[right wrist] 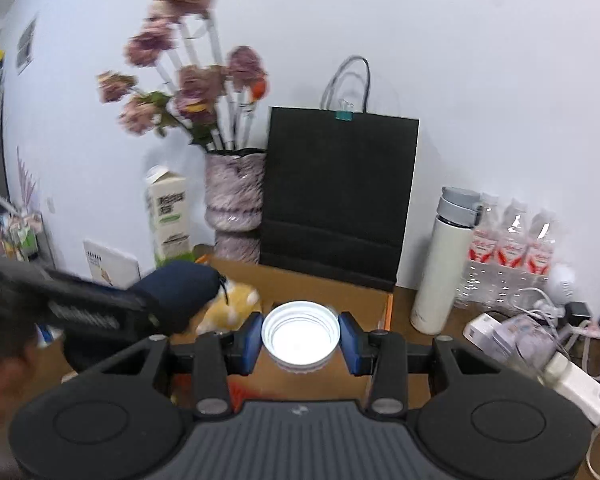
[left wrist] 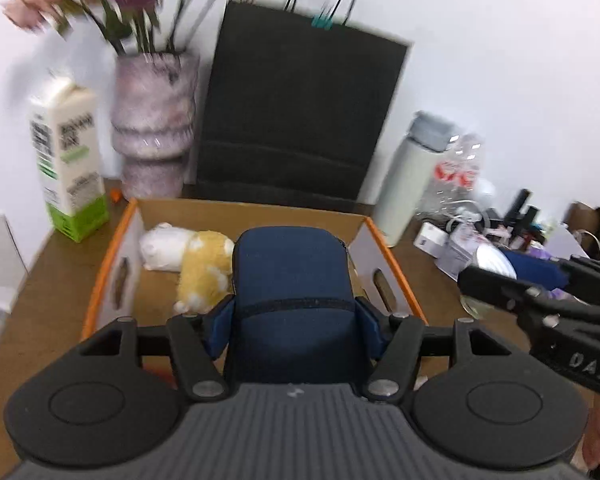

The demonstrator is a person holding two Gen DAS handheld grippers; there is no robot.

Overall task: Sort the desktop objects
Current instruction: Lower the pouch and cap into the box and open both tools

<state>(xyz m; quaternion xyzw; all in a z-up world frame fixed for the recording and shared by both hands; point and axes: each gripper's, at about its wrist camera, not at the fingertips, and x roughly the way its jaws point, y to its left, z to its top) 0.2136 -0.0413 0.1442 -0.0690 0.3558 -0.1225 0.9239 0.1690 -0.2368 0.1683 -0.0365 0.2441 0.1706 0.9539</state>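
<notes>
Your left gripper clamps the navy pouch above the cardboard box; your right gripper pinches a white lid.

The right tool, seen from the left wrist camera, carries raised letters reading "DAS", possibly cut short. Print on the milk carton and the bottle labels is too blurred to read.

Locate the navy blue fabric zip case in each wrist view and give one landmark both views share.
Left wrist view: navy blue fabric zip case at centre, clamped in the left gripper, over the cardboard box.
Right wrist view: the case at middle left.
Shared landmark: black paper bag against the wall.
</notes>
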